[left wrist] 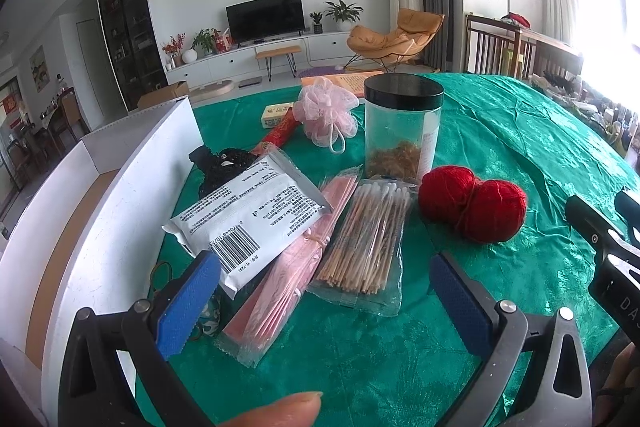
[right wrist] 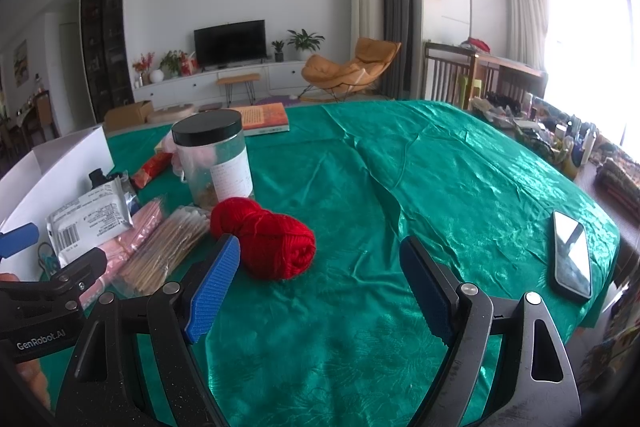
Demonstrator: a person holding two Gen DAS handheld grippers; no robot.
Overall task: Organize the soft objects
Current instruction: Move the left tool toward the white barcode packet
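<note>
Hovering open, right tool (right wrist: 320,283) faces red yarn (right wrist: 266,241).

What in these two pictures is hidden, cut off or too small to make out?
- Box: inside hidden by its own wall, left wrist view.
- Black item: mostly under the white pack; its kind is unclear.
- Pink puff: behind the jar, right wrist view.
- Jar label: text too small, both views.
- Phone: screen shows only glare.
</note>
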